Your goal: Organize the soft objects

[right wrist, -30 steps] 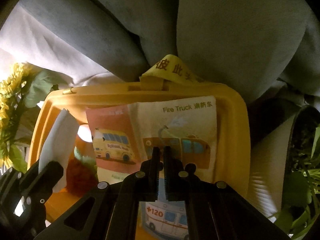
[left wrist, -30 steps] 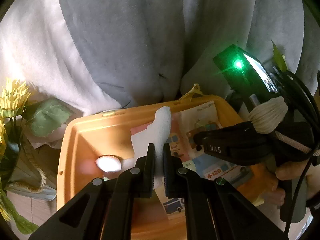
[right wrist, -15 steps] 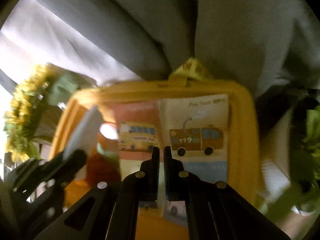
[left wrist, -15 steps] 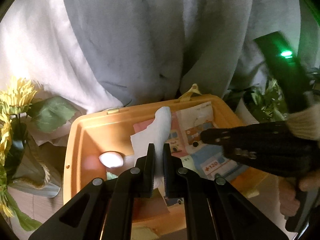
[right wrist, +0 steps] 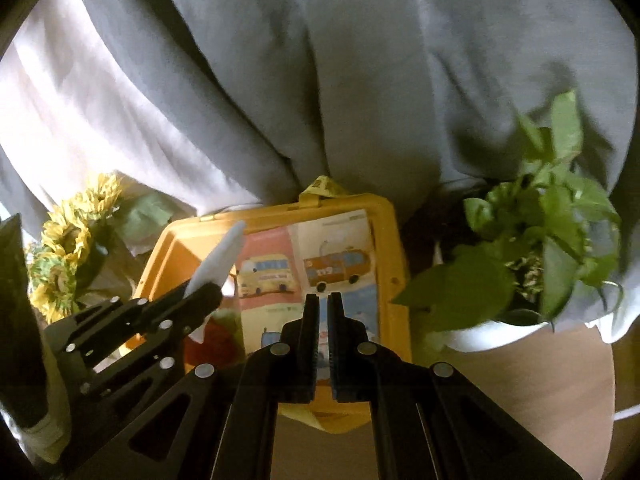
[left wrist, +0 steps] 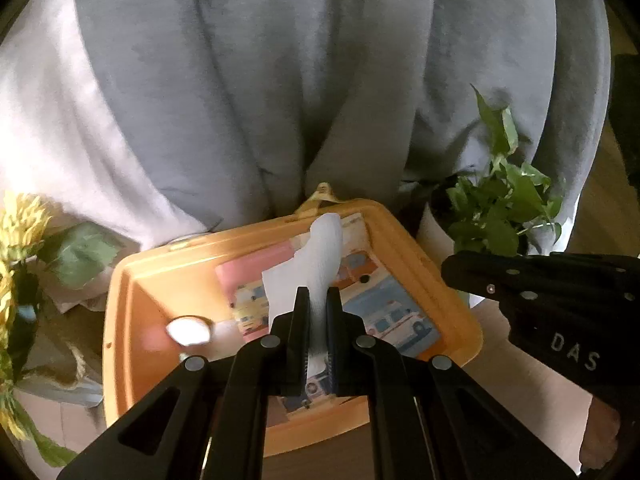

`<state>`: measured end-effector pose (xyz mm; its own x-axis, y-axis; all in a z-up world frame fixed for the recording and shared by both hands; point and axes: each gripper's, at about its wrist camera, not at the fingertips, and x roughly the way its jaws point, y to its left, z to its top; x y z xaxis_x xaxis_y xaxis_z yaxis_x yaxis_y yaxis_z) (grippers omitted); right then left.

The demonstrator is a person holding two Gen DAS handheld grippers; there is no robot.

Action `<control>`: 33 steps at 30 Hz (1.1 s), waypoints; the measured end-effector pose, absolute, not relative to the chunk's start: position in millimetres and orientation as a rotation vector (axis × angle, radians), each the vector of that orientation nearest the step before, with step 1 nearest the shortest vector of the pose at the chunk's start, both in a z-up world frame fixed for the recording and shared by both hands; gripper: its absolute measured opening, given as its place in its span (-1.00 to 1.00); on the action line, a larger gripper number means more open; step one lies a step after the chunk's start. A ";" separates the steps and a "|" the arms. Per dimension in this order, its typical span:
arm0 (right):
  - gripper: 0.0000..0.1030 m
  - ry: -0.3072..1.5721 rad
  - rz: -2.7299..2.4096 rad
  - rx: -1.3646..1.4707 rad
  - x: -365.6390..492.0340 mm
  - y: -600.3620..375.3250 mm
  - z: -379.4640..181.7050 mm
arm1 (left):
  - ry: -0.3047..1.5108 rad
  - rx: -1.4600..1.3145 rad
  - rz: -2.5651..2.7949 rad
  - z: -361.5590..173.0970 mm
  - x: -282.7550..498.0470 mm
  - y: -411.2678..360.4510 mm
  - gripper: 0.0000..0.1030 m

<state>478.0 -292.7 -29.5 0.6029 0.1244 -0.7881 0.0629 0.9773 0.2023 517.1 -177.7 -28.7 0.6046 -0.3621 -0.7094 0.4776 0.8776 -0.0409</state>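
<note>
Left tool [left wrist: 318,320] pinches a white tissue [left wrist: 316,252] above the yellow box [left wrist: 424,264]; right tool [right wrist: 323,332] pressed together, empty, beside it.

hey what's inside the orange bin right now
Inside the orange bin lies a cloth book with vehicle pictures, beside a red plush thing. The tongs cover the bin's near end, so anything there is hidden.

Your right gripper [right wrist: 323,300] lifts off the cloth book [right wrist: 316,276] — now empty above it, orange bin [left wrist: 424,276] looks smaller, potted plant [right wrist: 532,240] enters view.
</note>
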 end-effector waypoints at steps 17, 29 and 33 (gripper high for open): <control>-0.92 0.893 -0.037 0.188 456.2 -309.8 -24.4 | 0.730 0.174 -0.363 -2.5 492.8 -168.5 0.23; -0.33 0.815 -0.045 0.114 386.3 -272.8 3.9 | 0.603 0.140 -0.201 27.8 403.0 -108.6 0.64; -0.26 0.757 -0.068 0.092 352.6 -258.6 16.3 | 0.569 0.133 -0.182 37.5 366.3 -86.9 0.71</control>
<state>352.6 -258.6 16.3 0.7248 -0.0285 -0.6884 0.0949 0.9938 0.0587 366.3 -86.9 37.5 0.8269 -0.1345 -0.5460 0.2080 0.9753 0.0748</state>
